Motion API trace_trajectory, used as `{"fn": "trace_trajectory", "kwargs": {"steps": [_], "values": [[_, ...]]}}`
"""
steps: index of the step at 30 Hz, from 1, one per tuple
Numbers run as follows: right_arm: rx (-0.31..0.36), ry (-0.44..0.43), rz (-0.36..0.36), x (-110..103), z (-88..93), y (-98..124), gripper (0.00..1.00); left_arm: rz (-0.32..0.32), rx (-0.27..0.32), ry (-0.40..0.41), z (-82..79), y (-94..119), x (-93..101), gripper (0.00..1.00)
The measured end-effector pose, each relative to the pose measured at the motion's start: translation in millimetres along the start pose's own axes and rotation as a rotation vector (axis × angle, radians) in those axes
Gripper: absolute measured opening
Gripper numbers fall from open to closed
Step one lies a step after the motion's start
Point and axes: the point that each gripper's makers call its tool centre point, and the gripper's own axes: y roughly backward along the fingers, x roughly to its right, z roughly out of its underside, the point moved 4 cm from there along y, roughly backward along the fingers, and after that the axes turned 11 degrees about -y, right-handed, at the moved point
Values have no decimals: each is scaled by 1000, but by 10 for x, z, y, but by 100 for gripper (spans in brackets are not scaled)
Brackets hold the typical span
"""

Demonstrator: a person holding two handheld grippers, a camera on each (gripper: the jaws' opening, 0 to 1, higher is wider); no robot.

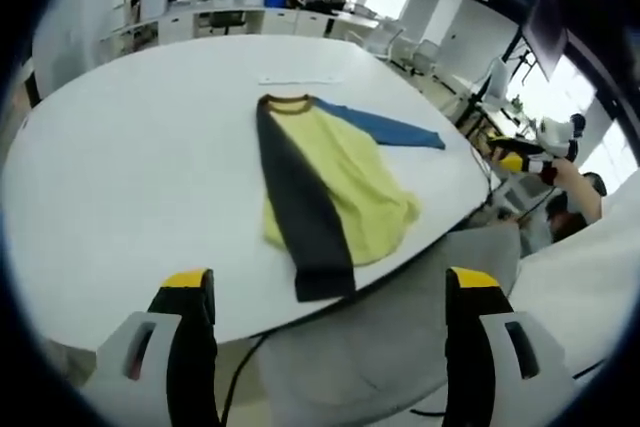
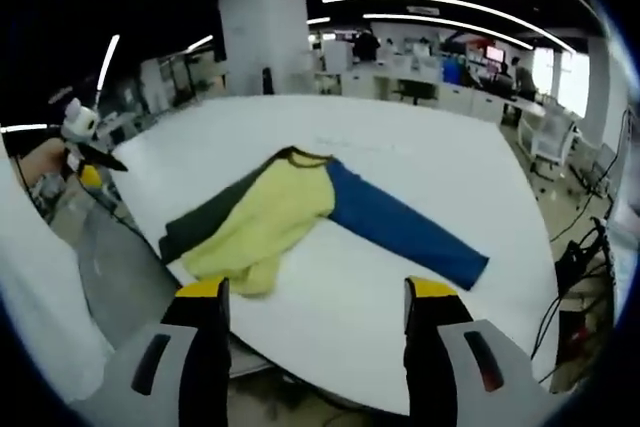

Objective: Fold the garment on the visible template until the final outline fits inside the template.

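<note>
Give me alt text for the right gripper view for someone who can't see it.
A long-sleeved shirt with a yellow body, one blue sleeve and one dark sleeve lies spread on a white table. The right gripper hangs open before the table's near edge, holding nothing, with an office behind.

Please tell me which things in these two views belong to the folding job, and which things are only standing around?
Belong to the job:
- yellow long-sleeved shirt with one dark grey sleeve and one blue sleeve
- white round table on which it lies
- left gripper and right gripper, both open

Only standing around:
- office desks far behind
- black cables beside the table
</note>
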Motion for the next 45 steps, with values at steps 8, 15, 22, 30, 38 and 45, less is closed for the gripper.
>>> {"fn": "trace_trajectory", "kwargs": {"steps": [8,15,22,30,38,45], "values": [[-4,1,-13,-70,42,29,77,-8,-9,5,37,35,-37,92],[12,-9,-60,-218,48,84,91,-8,-24,13,110,51,-42,92],[0,-12,-69,-267,77,121,100,-9,-35,18,154,59,-55,92],[-26,-23,-66,-286,136,123,99,-3,-36,15,155,44,-49,92],[-19,-39,-59,-263,145,143,99,8,-41,12,182,31,-20,93],[-11,-55,-71,-282,125,152,99,8,-43,6,179,26,-4,92]]}}
